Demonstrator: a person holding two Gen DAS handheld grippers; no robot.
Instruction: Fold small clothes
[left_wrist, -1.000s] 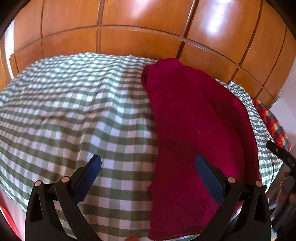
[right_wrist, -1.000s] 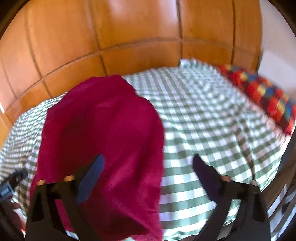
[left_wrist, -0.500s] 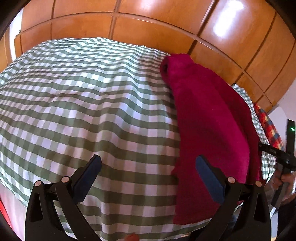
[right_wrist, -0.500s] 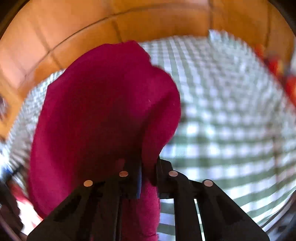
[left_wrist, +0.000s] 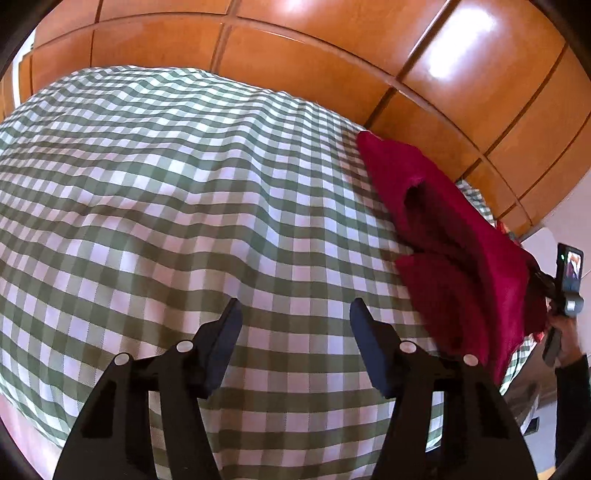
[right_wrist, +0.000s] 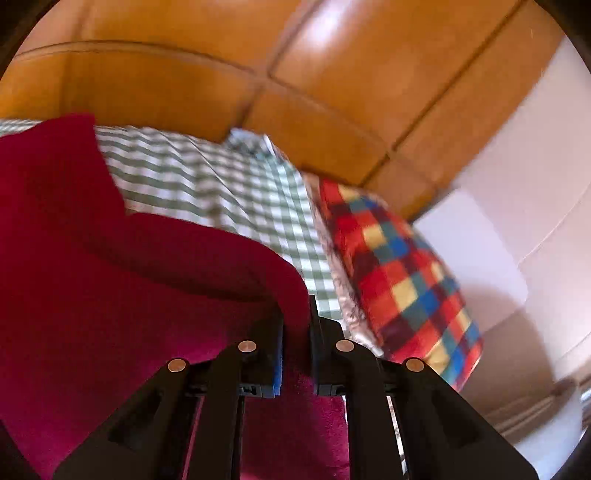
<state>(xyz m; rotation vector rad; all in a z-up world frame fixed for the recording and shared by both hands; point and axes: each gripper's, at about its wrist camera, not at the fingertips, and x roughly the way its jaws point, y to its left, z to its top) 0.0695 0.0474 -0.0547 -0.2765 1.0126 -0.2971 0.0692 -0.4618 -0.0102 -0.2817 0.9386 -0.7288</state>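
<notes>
Checked bed (left_wrist: 177, 192) bearing crimson garment (left_wrist: 454, 236) at far right edge, right tongs (right_wrist: 295, 325) pinched on its lifted fold, left tongs (left_wrist: 295, 314) closing on nothing; thin bite, slippage risk mid-fold.

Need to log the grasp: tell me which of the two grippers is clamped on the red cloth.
The right gripper: its fingers pinch the red cloth. The left gripper is closing over bare checked bedspread.
</notes>
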